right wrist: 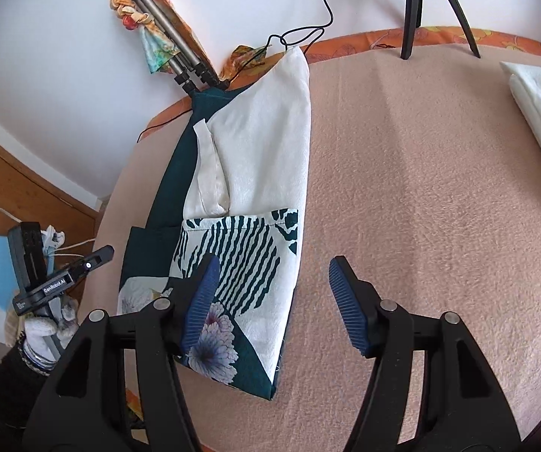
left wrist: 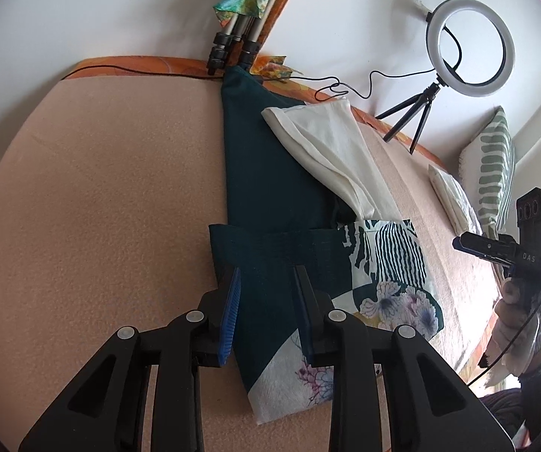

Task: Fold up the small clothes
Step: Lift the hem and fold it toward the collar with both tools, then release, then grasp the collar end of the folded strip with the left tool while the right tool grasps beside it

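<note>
A: Where do we have the garment (left wrist: 278, 173) now?

B: It lies as a long narrow strip on the peach fleece blanket (left wrist: 100, 188), running from the tripod legs (left wrist: 232, 45) at upper centre of the left wrist view down to lower centre. We judge it was laid lengthwise so the near end could be turned up over itself; that end makes a doubled band across the strip.

A: And our grippers?

B: Our left gripper (left wrist: 266, 312) stands narrowly parted, its fingers either side of the teal cloth, with the pads, as far as we can tell, not pressing. Our right gripper (right wrist: 270, 301) gapes wide; its left finger hangs over the striped print, its right one over bare blanket. Neither grips, which suggests a fold just laid down.

A: What is it made of?

B: Thin and limp, we think: dark teal panels, a crinkled cream lining, a printed patch (right wrist: 240, 256) of wavy stripes and pale chrysanthemums. The blanket looks nappy, so it should keep the cloth from sliding. A folded white piece (right wrist: 538, 128) waits at the right edge of the right wrist view.
</note>
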